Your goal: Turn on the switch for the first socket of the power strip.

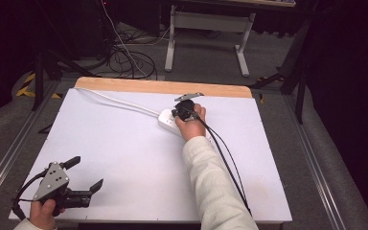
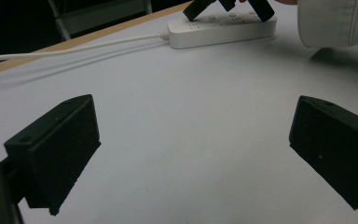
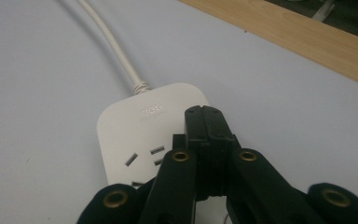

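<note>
High view: nearest, at the bottom left edge of the white table [image 1: 124,158], the left gripper [image 1: 83,178] is held low by the left hand [image 1: 43,212], with its grey three-cornered plate on top and a black cable looped beside it. Its jaws are spread wide with nothing between them. In the left gripper view the two black jaws stand far apart over bare white tabletop, released, and nothing is touched by them.

Farther in, right of centre, a cream sleeve [image 1: 215,187] is seen reaching forward from the bottom edge, with a black cable [image 1: 227,158] trailing back along it toward the near edge. The right hand [image 1: 191,125] is set on the right gripper [image 1: 181,111], which is placed over the white power strip [image 1: 168,120].

In the right gripper view the right gripper [image 3: 209,122] is seen with jaws clenched together, tips pressed flat against each other, directly above the power strip [image 3: 135,135]; nothing is seen gripped between them. Socket slots are visible just left of the jaws. Whether the tips touch the strip surface cannot be told.

The power strip is located in the far middle part of the table, lying flat. Its white cord [image 1: 120,101] is run from the strip's far end toward the far left corner. Beyond that, the wooden table edge [image 1: 163,86] is seen, then grey floor with loose cables [image 1: 129,60] and a metal table frame [image 1: 208,33].
</note>
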